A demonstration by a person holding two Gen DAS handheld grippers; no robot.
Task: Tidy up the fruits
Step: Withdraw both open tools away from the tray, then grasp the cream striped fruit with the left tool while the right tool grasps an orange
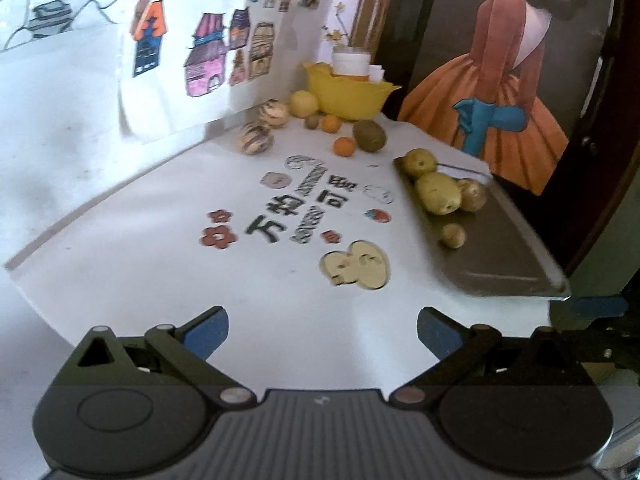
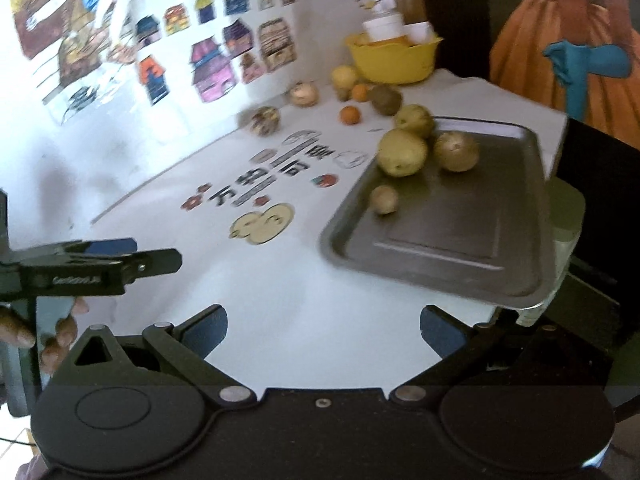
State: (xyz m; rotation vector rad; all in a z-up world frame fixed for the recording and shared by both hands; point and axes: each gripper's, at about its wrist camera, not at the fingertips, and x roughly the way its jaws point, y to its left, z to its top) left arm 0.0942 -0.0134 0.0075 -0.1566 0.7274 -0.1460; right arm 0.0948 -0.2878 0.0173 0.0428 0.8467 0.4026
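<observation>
White counter (image 1: 160, 280) carried loose small oranges (image 1: 344, 146) far ahead of both empty, wide-open hand-held grippers, left hand-held gripper (image 1: 322, 332) and right hand-held gripper (image 2: 323, 330); the grey metal tray (image 2: 516, 240) lay nearer the right.

On the table (image 1: 168, 280) ahead of me, a tray (image 2: 440, 236) lies to the right with four fruits (image 2: 402, 152) at its far end. A bowl (image 1: 352, 98) stands at the far edge; loose fruits (image 1: 344, 146) are scattered before it and to its left. Printed figures (image 1: 298, 204) lie left of the tray
</observation>
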